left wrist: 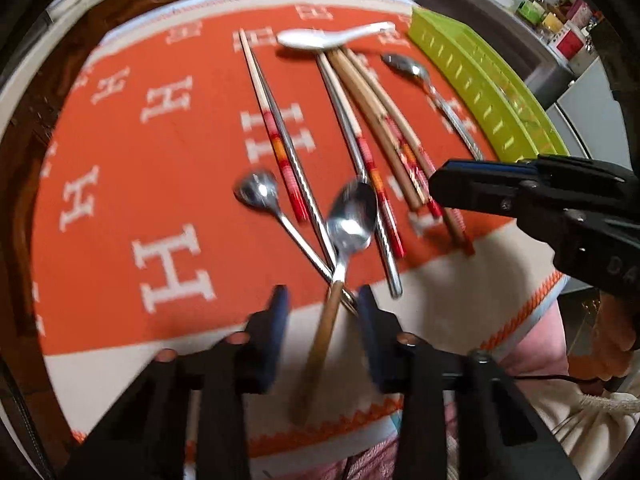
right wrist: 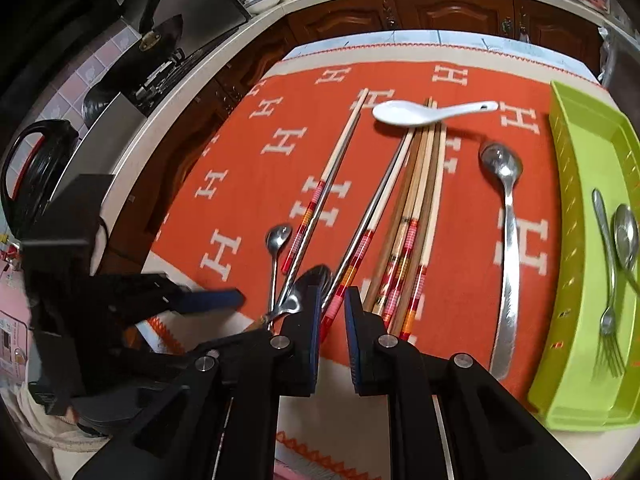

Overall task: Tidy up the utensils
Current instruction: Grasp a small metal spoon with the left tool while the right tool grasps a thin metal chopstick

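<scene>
Kitchen setting: dark wood cabinets behind a table point(right wrist: 472, 42) covered by an orange cloth point(left wrist: 168, 184) patterned with white H letters.

Left gripper point(left wrist: 322, 304) points steeply down at the cloth's near edge. Its jaws stand part open, a gap on each side of what lies between them. A wood-handled spoon point(left wrist: 352, 216) lies between the blue pads point(left wrist: 280, 312), handle running back under the gripper, steel bowl just ahead of the tips; blurred, so I cannot tell whether a pad touches it. A small steel spoon point(left wrist: 258, 192) lies ahead and left, its handle crossing in to the same spot.

Right gripper point(right wrist: 333, 300) hovers at the near ends of the chopsticks point(right wrist: 404, 216), jaws narrow with a slim gap. A red-banded chopstick end shows in that gap; contact cannot be told.

Chopsticks fan away from both grippers: a pale stick with a steel one to the left, a tighter bundle of pale, brown and steel sticks to the right, most with red and orange bands near the close ends. A white ceramic spoon point(right wrist: 424, 113) lies across the bundle's far tips. A long steel spoon point(right wrist: 506, 216) lies right of the bundle, bowl far.

Beyond it, right of the right gripper, a lime-green tray point(right wrist: 568, 280) holds a fork point(right wrist: 608, 304) and a spoon point(right wrist: 626, 236).
</scene>
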Tool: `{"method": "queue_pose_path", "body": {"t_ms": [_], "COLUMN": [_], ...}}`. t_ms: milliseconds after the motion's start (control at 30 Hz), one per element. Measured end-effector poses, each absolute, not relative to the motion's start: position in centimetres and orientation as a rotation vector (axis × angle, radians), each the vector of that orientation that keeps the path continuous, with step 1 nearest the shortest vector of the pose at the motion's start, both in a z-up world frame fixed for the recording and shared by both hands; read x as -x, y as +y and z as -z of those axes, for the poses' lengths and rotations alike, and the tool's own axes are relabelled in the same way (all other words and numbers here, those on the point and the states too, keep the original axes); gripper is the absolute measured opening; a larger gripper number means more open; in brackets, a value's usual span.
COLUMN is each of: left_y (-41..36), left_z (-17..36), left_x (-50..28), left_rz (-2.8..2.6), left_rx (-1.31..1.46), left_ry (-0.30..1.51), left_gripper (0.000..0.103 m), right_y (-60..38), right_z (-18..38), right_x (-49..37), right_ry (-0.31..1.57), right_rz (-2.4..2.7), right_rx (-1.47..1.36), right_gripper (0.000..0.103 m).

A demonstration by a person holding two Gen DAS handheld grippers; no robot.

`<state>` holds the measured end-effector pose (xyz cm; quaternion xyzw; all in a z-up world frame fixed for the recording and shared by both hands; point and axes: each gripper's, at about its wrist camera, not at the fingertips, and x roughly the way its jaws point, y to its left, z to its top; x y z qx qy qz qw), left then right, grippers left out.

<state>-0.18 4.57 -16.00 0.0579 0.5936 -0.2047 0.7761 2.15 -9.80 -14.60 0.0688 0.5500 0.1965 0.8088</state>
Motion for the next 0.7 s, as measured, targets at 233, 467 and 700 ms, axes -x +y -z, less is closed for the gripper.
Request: {"method": "queue_pose_path", "body": {"t_ms": [233, 467, 700], "left_y": [4.4, 4.9, 7.2], "left_z": [16.2, 16.5, 16.0], "left_x": [0.5, -0.4, -0.6], "left_rz": [0.446, 0.461, 0.451], "left_rx": [-0.127, -0.011, 0.138], "left_ry": [1.272, 1.272, 1.247], "left_gripper": [0.032, 0.005, 0.004], "right_y": [-8.7, -7.7, -7.1], "right_z": [15.0, 14.5, 14.2], "right_x": [-0.7, 0.3, 0.5], "right_ry": [1.182, 1.177, 1.177], "right_rz": [-0.455, -0.479, -0.5], "right_rx": [-0.125, -0.097, -0.068], "right_gripper": [0.012, 0.012, 0.012]}}
